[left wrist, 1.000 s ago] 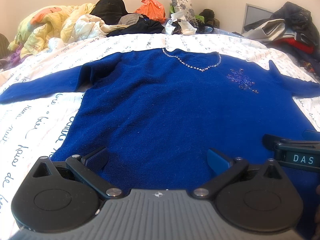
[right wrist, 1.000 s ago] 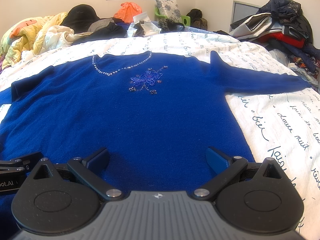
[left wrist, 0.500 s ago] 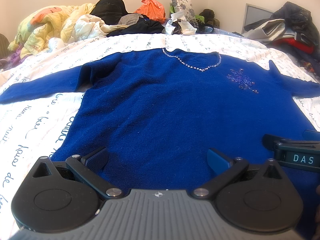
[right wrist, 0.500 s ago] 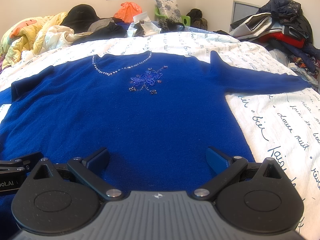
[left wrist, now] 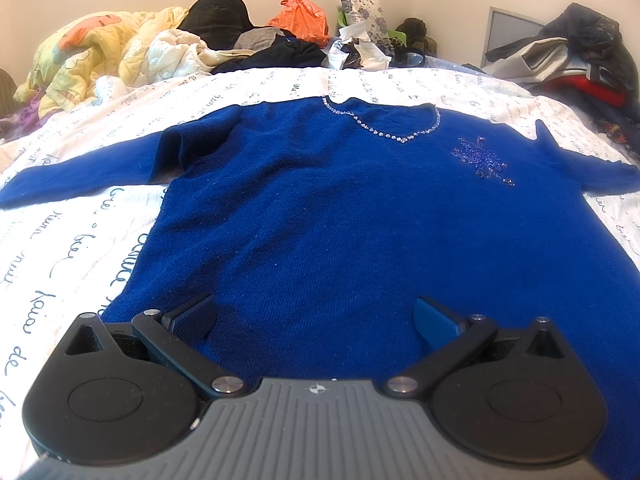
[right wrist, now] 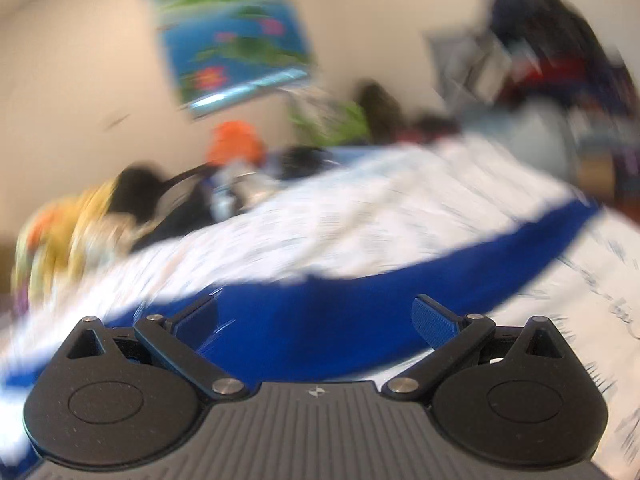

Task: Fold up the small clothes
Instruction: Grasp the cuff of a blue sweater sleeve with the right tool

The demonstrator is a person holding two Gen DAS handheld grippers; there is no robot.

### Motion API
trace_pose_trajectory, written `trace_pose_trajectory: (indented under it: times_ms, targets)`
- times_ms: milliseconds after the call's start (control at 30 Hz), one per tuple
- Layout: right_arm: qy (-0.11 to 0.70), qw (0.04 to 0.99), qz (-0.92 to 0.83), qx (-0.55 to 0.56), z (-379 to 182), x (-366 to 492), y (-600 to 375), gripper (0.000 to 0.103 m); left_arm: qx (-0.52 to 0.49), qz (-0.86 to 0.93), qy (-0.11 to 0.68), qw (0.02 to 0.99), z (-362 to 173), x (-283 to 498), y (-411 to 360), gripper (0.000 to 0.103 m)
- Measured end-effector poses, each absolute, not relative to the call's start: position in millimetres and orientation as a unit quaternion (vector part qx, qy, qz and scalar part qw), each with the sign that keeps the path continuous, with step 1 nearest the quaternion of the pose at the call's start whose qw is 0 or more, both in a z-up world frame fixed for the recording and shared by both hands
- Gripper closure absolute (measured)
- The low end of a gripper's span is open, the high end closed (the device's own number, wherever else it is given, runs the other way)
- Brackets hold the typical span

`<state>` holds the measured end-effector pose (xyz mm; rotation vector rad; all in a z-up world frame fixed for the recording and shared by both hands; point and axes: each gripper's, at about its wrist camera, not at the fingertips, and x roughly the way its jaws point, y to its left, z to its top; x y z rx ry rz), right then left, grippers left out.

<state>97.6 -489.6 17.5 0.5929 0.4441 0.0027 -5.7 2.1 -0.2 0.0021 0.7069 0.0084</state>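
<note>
A royal-blue knit sweater [left wrist: 352, 216] with a rhinestone neckline and a beaded flower lies flat, front up, on the bed, sleeves spread to both sides. My left gripper [left wrist: 316, 316] is open and empty, low over the sweater's hem. My right gripper [right wrist: 316, 314] is open and empty; its view is motion-blurred and tilted, over the sweater's upper right part, with the right sleeve [right wrist: 500, 248] stretching away to the right.
The bed has a white sheet with script lettering [left wrist: 60, 248]. A yellow quilt [left wrist: 96, 60], dark clothes and an orange bag [left wrist: 300, 16] are piled at the head. A heap of clothes [left wrist: 580, 60] lies at the right.
The right gripper has swung fast, forward and to the right, tilting, from the hem to the sweater's right shoulder area. It has left the left wrist view. The left gripper has not moved.
</note>
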Motion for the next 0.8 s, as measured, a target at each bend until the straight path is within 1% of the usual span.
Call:
trace_pose_trajectory:
  times_ms: [67,133,167,200,233,300,433,500,533,567,600,633,700,800]
  targets:
    - [0.214,0.904,-0.056,0.366,2,119,-559,0.0,0.001,0.004,0.346,0.938,0,-6,2,0.0]
    - [0.216,0.882,-0.105,0.406,-14,136,-610,0.002,0.001,0.004,0.346,0.938,0,-6,2,0.0]
    - [0.218,0.874,-0.127,0.414,-21,143,-629,0.011,0.001,0.004,0.346,0.938,0,-6,2,0.0]
    - [0.227,0.87,-0.135,0.417,-26,150,-641,0.016,0.001,0.004,0.346,0.938,0,-6,2,0.0]
    - [0.245,0.864,-0.139,0.416,-33,160,-650,0.023,0.001,0.003,0.346,0.938,0,-6,2,0.0]
    - [0.272,0.861,-0.149,0.402,-45,174,-653,0.028,0.0,0.003,0.346,0.938,0,-5,2,0.0]
    - [0.274,0.884,-0.142,0.35,-45,189,-636,0.028,0.0,0.003,0.346,0.938,0,-5,2,0.0]
    - [0.279,0.892,-0.149,0.322,-42,197,-628,0.033,0.0,0.003,0.346,0.938,0,-5,2,0.0]
    - [0.282,0.894,-0.156,0.311,-39,198,-625,0.049,0.0,0.003,0.346,0.938,0,-5,2,0.0]
    - [0.288,0.893,-0.171,0.3,-40,201,-627,0.081,0.0,0.003,0.346,0.938,0,-5,1,0.0]
    - [0.291,0.891,-0.185,0.294,-42,203,-630,0.091,0.0,0.003,0.346,0.938,0,-5,2,0.0]
    - [0.289,0.89,-0.182,0.303,-42,202,-634,0.098,0.0,0.003,0.346,0.938,0,-5,2,0.0]
    - [0.278,0.889,-0.186,0.314,-42,198,-634,0.099,0.0,0.002,0.346,0.938,0,-5,2,0.0]
    - [0.213,0.909,-0.158,0.32,-17,182,-607,0.1,-0.001,0.002,0.345,0.938,0,-5,2,0.0]
